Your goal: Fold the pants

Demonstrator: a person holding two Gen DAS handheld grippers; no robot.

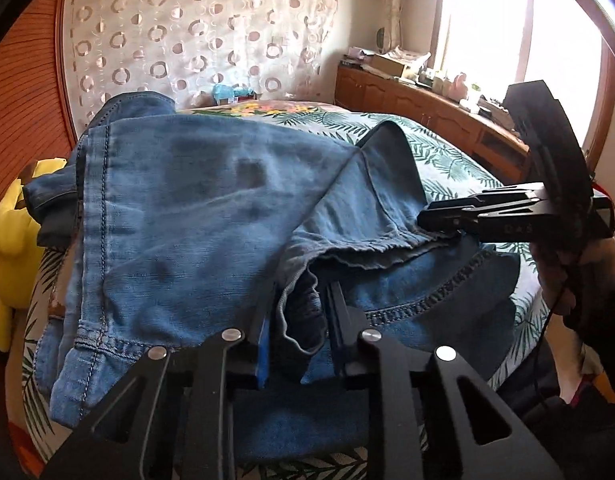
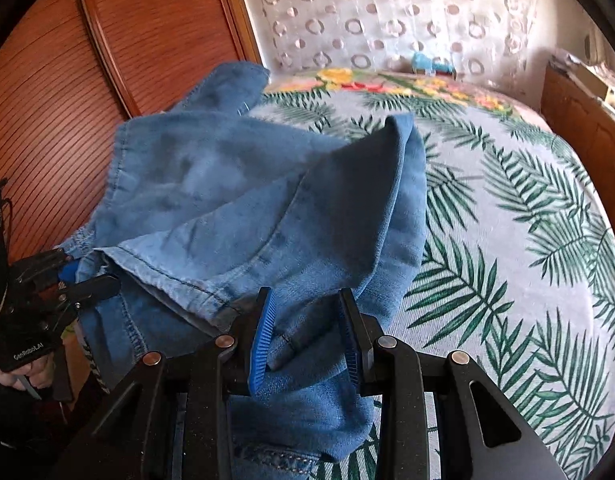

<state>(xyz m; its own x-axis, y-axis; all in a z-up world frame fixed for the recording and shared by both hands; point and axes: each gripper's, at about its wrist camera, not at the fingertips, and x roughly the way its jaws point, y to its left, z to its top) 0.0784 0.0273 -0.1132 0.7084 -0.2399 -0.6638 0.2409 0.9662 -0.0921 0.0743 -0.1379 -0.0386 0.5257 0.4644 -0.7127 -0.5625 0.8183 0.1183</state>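
Blue denim pants (image 1: 187, 208) lie partly folded on a bed, their legs lifted over the lower part. My left gripper (image 1: 299, 320) is shut on a bunched hem edge of the pants near the camera. My right gripper (image 2: 307, 332) is shut on another fold of the pants (image 2: 267, 208). The right gripper also shows in the left wrist view (image 1: 447, 220), pinching the frayed hem at the right. The left gripper shows in the right wrist view (image 2: 83, 284), clamped on the fabric at the left.
The bed has a palm-leaf cover (image 2: 507, 220). A wooden headboard panel (image 2: 67, 100) stands at the left. A yellow plush toy (image 1: 11, 248) sits at the left bed edge. A wooden cabinet with clutter (image 1: 419, 96) runs under the window.
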